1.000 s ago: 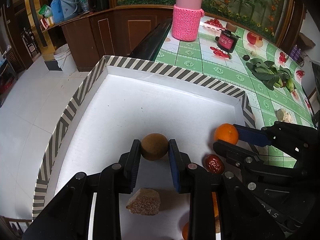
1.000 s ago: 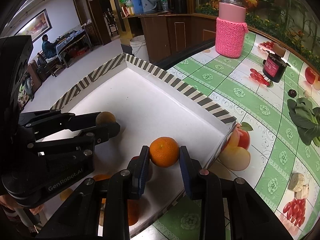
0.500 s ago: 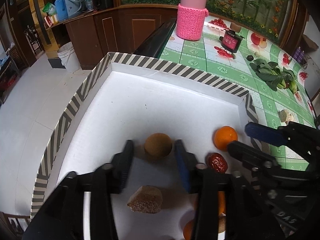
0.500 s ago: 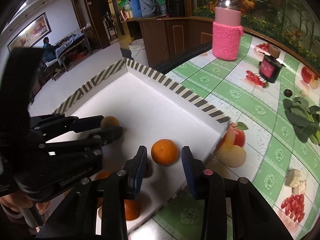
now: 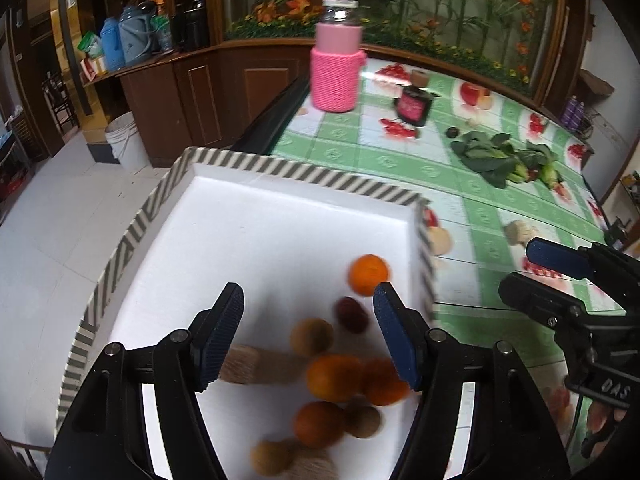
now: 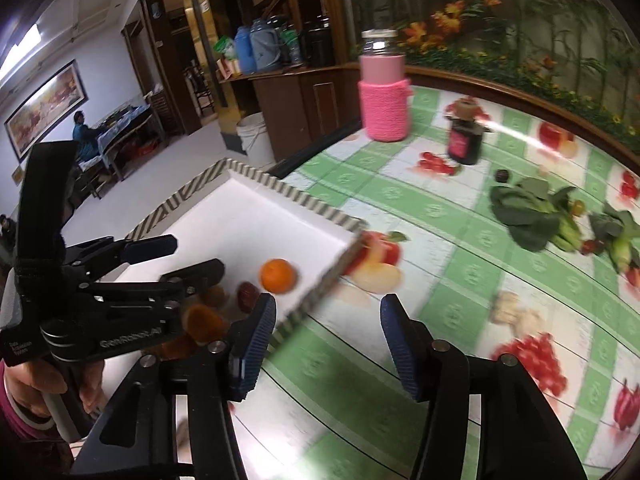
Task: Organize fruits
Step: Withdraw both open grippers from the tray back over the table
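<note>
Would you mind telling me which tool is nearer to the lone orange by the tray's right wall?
Left. The left tool hangs open over the tray, the orange just beyond its right fingertip. The right tool, also open, sits outside the tray over the tablecloth.

Pink knit-sleeved bottle (image 5: 337, 70), dark jar (image 5: 413, 104), leafy greens (image 5: 490, 156), white bucket (image 5: 125, 141)
</note>
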A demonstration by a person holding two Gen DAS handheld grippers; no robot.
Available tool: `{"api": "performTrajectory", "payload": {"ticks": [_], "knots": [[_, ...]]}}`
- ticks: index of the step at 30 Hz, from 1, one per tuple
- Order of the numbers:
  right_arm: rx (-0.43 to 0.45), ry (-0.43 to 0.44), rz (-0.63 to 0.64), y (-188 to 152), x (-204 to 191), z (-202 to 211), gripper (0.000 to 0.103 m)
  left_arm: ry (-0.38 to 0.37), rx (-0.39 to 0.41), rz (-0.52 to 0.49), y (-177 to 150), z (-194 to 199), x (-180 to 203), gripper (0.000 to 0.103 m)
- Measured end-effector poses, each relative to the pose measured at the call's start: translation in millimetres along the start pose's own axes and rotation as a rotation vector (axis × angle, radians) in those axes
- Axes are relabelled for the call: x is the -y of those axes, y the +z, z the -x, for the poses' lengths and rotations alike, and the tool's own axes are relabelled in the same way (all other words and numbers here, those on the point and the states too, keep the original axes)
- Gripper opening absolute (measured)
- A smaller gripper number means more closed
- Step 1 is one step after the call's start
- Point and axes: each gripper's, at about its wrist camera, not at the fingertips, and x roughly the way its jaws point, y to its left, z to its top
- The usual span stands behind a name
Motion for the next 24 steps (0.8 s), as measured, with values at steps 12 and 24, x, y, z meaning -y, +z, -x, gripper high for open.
{"api": "performTrajectory", "payload": {"ticks": [12,24], "knots": [[-0.006,-0.11,-0.124,-45.0,78.5,42.3,0.058,-0.079,0.001,-0.082,-7.5,11.6,67.5,0.067],[-0.036,-0.175,-0.184,-65.4,130.5,48.5,0.059,-0.15,-0.041,-0.155,-9.6,2.0,123.1,0.067]]}}
